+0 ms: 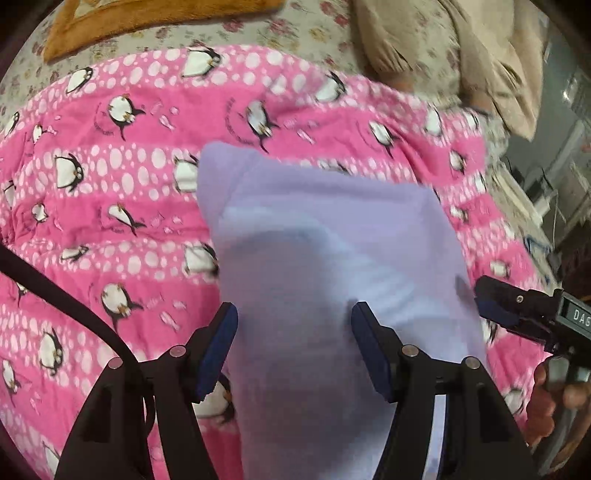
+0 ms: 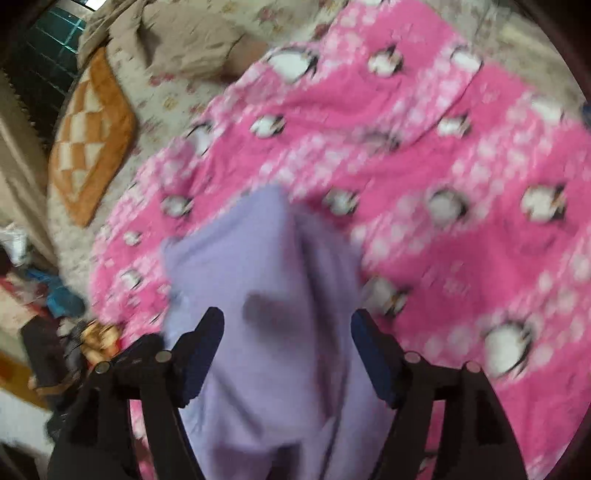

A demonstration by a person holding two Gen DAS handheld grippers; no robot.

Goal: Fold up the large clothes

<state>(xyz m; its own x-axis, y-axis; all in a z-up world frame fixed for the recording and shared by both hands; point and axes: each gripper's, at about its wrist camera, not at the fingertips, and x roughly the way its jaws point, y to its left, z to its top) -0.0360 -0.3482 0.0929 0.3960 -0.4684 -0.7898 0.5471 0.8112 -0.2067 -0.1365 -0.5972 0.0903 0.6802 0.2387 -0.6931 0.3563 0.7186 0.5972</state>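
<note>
a: where is the soft lilac fleece garment [image 1: 325, 258]?

b: bunched on the pink penguin-print blanket [image 1: 110, 184], which covers a floral bedsheet [image 1: 295, 26].

a: the left gripper [image 1: 294, 343]?

b: jaws apart, lilac cloth between the blue pads, not pinched.

a: the right gripper [image 2: 287, 350]?

b: jaws wide apart over the same cloth, blurred. an orange checked cushion [image 2: 90, 136] lies beyond.

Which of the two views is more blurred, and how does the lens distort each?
Right wrist view: heavy motion smear on the pink penguin blanket and lavender garment. Left wrist view: penguins stay crisper, though the garment is soft. Both: fisheye bending with dark rounded corners.
</note>
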